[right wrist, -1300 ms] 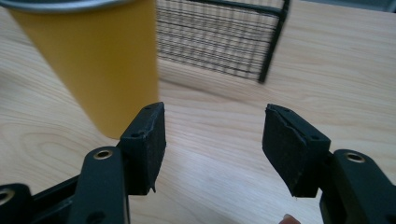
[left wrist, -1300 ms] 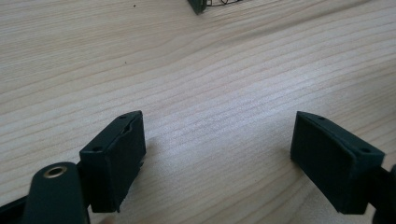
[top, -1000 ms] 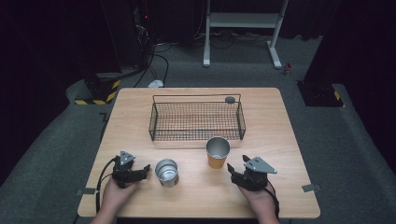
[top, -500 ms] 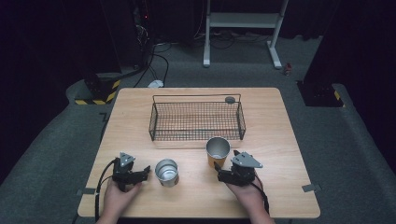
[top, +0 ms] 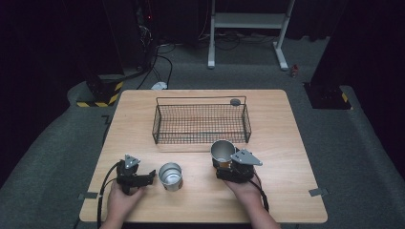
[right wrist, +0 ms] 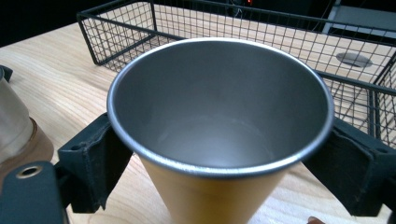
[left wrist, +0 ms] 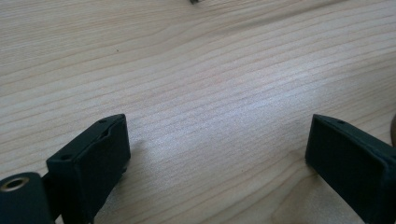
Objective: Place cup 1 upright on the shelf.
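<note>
The right gripper (top: 224, 164) has slid leftward across the table (top: 286, 143) since the earlier pictures, from a spot clear of the orange cup (top: 222, 151) to one where its jaws stand on either side of that cup. The left gripper (top: 152, 175) has kept its place, and both cups stand where they stood.

At the left, a hand (top: 122, 202) holds the left gripper low over the wood, pointing toward the silver cup (top: 170, 175), which stands upright just beside its tips. Its jaws have just been opening; in the left gripper view they stand spread with only bare table (left wrist: 210, 93) between them.

In the middle, the silver cup sits open side up, near the front edge, apart from the orange cup to its right.

Next comes the orange cup, upright, its metal inside showing, just in front of the wire basket (top: 200, 123). In the right gripper view the cup (right wrist: 219, 140) stands between the two black jaws, below its rim. Those jaws have just been opening and stand wide; whether the pads touch the cup's wall I cannot tell, but they do not look pressed in. The right hand (top: 246, 188) holds that gripper from behind.

The basket lies behind both cups, with a small dark round thing (top: 235, 101) at its far right corner.
</note>
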Demonstrator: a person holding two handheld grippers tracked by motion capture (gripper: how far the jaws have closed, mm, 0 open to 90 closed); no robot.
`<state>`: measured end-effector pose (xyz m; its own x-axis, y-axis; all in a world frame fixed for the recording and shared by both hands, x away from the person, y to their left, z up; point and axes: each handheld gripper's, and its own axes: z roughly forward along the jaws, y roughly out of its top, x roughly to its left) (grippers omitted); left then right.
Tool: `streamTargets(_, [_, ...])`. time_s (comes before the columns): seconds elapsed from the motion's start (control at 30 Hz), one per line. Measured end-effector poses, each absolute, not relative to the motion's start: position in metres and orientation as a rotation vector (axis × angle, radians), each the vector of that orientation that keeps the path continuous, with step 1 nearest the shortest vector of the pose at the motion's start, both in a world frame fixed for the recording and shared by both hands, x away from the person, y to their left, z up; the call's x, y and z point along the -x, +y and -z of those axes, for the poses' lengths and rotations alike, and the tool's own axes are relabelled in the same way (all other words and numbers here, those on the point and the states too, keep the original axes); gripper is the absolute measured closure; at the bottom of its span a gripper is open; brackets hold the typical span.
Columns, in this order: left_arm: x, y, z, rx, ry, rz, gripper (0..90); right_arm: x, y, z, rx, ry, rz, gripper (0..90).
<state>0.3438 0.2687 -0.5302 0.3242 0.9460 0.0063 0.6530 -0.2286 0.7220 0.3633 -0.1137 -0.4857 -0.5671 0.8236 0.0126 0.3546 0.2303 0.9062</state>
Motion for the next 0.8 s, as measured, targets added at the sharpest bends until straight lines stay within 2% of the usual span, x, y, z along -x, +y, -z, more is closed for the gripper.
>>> streamTargets(0.8, [-0.3443,0.2679,0.5303,-1.97,1.397,-0.6,7.4,-0.3636,-0.1115,0.4839,-1.038,2.018,-1.304,13.6])
